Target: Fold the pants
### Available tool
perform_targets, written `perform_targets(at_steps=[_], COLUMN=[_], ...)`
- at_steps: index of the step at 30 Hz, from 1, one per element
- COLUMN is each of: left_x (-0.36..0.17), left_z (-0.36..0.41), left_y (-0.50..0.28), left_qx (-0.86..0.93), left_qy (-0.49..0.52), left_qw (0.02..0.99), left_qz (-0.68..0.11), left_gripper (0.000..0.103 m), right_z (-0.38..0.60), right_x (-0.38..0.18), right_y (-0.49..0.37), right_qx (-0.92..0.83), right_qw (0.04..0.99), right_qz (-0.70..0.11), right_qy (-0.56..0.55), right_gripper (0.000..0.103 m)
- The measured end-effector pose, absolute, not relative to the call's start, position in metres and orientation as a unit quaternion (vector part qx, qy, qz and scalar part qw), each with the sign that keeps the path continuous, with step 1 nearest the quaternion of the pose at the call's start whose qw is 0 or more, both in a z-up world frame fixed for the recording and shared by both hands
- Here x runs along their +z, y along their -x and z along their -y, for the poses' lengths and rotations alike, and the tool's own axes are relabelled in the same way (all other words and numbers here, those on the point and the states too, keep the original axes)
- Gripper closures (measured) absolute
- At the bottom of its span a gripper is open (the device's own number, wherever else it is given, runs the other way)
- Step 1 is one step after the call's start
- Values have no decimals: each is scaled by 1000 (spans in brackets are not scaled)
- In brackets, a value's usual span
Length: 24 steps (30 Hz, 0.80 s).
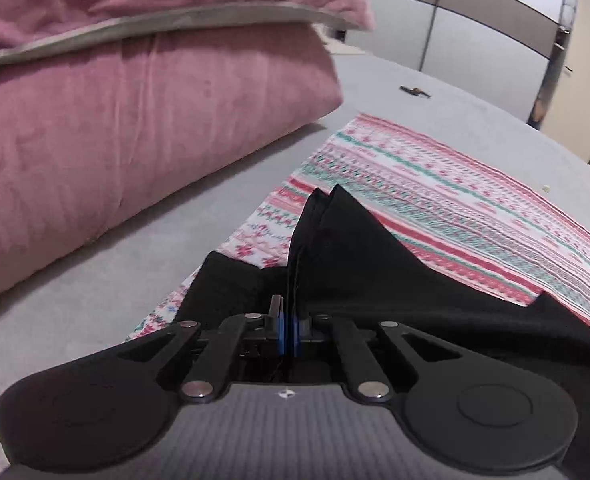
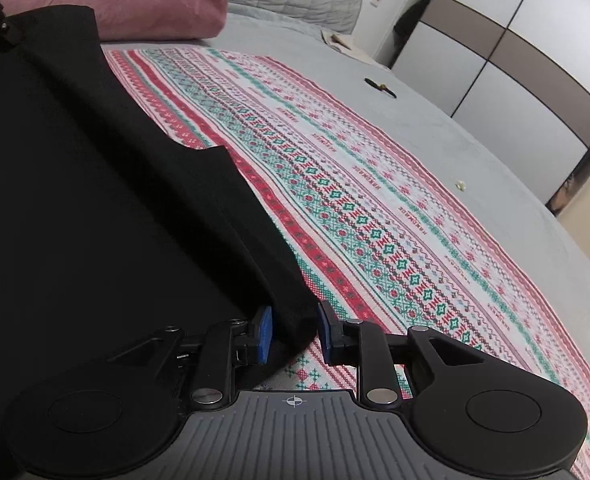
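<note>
The pants (image 2: 75,184) are matt black cloth. Under them lies a woven patterned cloth (image 2: 375,208) on a soft grey sheet (image 2: 475,152). The far pillows (image 1: 115,120) look velvety pink (faintly ribbed). Wardrobe (image 2: 515,64) panels are smooth.

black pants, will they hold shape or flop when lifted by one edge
The black pants will likely flop: pinched in the left gripper, the cloth rises to limp peaks and drapes away. They look thin and light. Between the right gripper's parted pads, the edge could slip out.
</note>
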<state>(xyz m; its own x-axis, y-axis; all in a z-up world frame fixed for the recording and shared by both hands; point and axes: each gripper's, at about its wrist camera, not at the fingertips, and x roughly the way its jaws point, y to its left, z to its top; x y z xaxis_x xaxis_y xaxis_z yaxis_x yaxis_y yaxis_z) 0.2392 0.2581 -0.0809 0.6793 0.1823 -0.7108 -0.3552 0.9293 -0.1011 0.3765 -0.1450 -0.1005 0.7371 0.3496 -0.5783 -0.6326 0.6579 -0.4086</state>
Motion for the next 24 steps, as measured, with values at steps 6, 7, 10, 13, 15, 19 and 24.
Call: perform_targets(at_steps=[6,7,10,13,15,19,24], left_x=[-94,-94,-94,-98,-98,-98,-101], left_z=[-261,-260,-261,-260,-261,-262,-263], left_y=[-248,-248,-249,-248,-247,-245,-247], left_qx=[162,163,163,165,165,165,168], left_qy=[100,98,99,95,97,102,108], left_qw=[904,904,904,903,902,902,900], left_qz=[-383,-383,-383,-386,-386,-385,-388], left_gripper=[74,74,74,74,74,74,74], right_z=[151,150,149,150,148,151,164], right_x=[-99,-98,-96,-96,-97,-97,-94], right_y=[-384,-385,-389,-392,-392,-395,-407], right_qx=[275,275,268,253,249,248,259], right_qw=[887,888,891,903,904,910,918], right_qz=[-237,-237,-234,-228,-223,-223,-234], right_qy=[285,284,280,264,265,248,191], right_gripper=[79,79,80,79,79,70,62])
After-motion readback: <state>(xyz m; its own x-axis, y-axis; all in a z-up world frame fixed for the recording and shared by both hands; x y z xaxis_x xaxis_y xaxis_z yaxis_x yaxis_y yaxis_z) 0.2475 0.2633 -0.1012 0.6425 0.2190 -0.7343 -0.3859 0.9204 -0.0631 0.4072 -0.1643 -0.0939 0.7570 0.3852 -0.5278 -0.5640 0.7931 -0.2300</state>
